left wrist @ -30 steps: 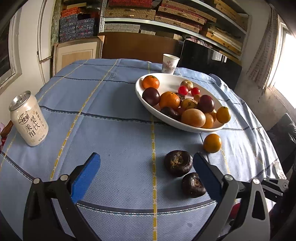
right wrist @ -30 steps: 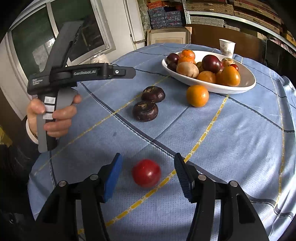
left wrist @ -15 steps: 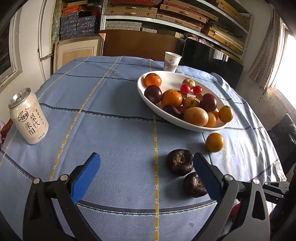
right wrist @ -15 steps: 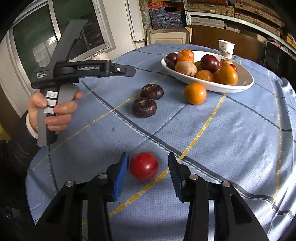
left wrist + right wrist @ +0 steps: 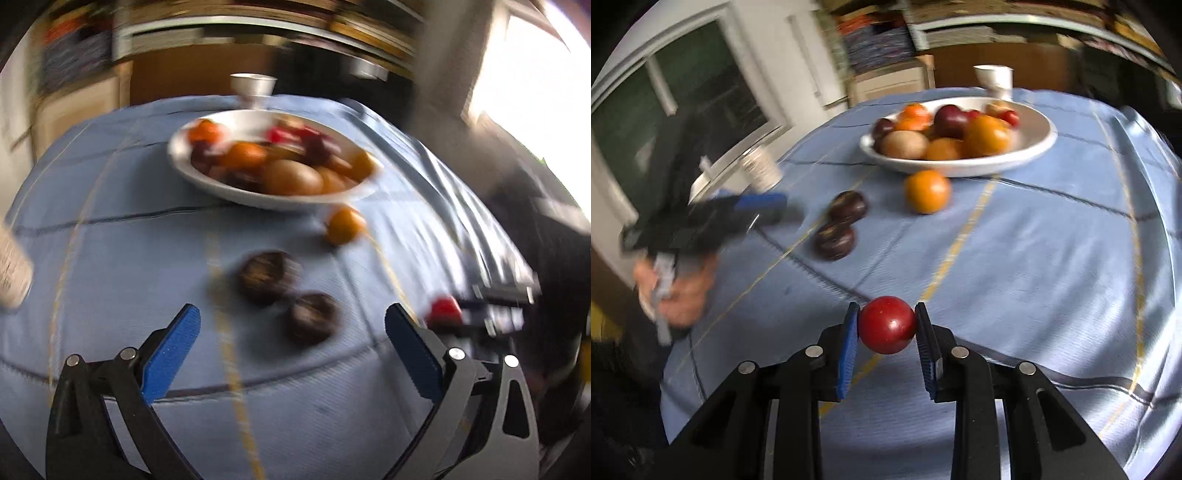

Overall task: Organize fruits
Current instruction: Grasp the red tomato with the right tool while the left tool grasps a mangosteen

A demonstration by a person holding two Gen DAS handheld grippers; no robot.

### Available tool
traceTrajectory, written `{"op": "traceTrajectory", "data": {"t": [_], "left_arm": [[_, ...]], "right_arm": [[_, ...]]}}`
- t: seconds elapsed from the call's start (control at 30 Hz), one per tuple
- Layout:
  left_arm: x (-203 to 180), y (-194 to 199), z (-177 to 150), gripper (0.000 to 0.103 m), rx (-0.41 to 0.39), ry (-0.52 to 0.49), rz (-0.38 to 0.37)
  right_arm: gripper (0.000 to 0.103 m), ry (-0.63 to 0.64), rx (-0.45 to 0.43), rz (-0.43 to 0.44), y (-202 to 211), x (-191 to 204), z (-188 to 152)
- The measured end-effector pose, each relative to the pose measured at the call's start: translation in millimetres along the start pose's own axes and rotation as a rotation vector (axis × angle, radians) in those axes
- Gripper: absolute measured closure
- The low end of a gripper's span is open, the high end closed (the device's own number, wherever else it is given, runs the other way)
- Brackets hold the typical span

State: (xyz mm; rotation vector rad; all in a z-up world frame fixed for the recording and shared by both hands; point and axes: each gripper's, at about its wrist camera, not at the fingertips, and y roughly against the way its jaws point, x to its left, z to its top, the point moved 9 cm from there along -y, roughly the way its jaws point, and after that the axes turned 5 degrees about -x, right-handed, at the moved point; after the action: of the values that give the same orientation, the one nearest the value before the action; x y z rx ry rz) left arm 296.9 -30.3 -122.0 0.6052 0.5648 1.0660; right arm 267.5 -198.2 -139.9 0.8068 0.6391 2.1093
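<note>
We've got the red fruit (image 5: 886, 325) clamped in R gripper (image 5: 886, 326); L gripper (image 5: 291, 343) gapes empty. Next: lift, carry to bowl (image 5: 1027, 155).

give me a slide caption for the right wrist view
Right gripper shut on a red fruit above the blue tablecloth, with the white fruit bowl beyond.

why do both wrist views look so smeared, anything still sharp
Left wrist view: motion blur smears the white oval fruit bowl; window glare top right. Right wrist view: background blurred, but the round red fruit between the right gripper pads stays sharp.
</note>
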Motion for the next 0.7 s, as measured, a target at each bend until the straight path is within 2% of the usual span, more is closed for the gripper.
{"op": "traceTrajectory", "data": {"t": [0.07, 0.13, 0.17, 0.2, 0.27, 0.3, 0.33, 0.43, 0.6, 0.7], "left_arm": [[-15.6, -3.7, -6.4, 0.005, 0.006, -0.089, 0.032], [-24.9, -10.2, -13.6, 0.005, 0.032, -0.126, 0.038], [-27.0, -12.9, -15.6, 0.010, 0.044, -0.122, 0.029], [-26.5, -14.9, -17.0, 0.022, 0.056, -0.112, 0.021], [-20.1, -20.4, -19.0, 0.031, 0.083, -0.065, 0.014], [-16.2, -22.8, -19.7, 0.039, 0.087, -0.047, 0.016], [-11.9, -24.5, -19.4, 0.041, 0.092, -0.026, 0.017], [-1.0, -26.8, -18.9, 0.044, 0.092, 0.019, 0.029], [-3.8, -27.7, -18.6, 0.052, 0.088, 0.037, -0.016], [-3.7, -30.7, -17.0, 0.052, 0.084, 0.045, -0.014]], "right_arm": [[0.072, -0.007, 0.004, -0.017, -0.8, -4.8, -0.3], [0.072, 0.000, 0.008, -0.026, -1.5, -5.7, -1.5], [0.072, 0.003, 0.009, -0.025, -2.1, -6.1, -0.9], [0.072, 0.004, 0.009, -0.025, -2.3, -6.0, -0.6], [0.072, 0.008, 0.010, -0.028, -2.7, -5.7, -1.3], [0.071, 0.007, 0.010, -0.029, -2.4, -6.2, -1.3], [0.071, 0.006, 0.011, -0.029, -2.5, -5.6, -1.6], [0.071, 0.013, 0.013, -0.031, -4.9, -3.2, -0.4], [0.071, 0.028, 0.013, -0.039, -5.8, 0.5, -1.6], [0.071, 0.028, 0.012, -0.039, -5.8, 0.7, -1.7]]}}
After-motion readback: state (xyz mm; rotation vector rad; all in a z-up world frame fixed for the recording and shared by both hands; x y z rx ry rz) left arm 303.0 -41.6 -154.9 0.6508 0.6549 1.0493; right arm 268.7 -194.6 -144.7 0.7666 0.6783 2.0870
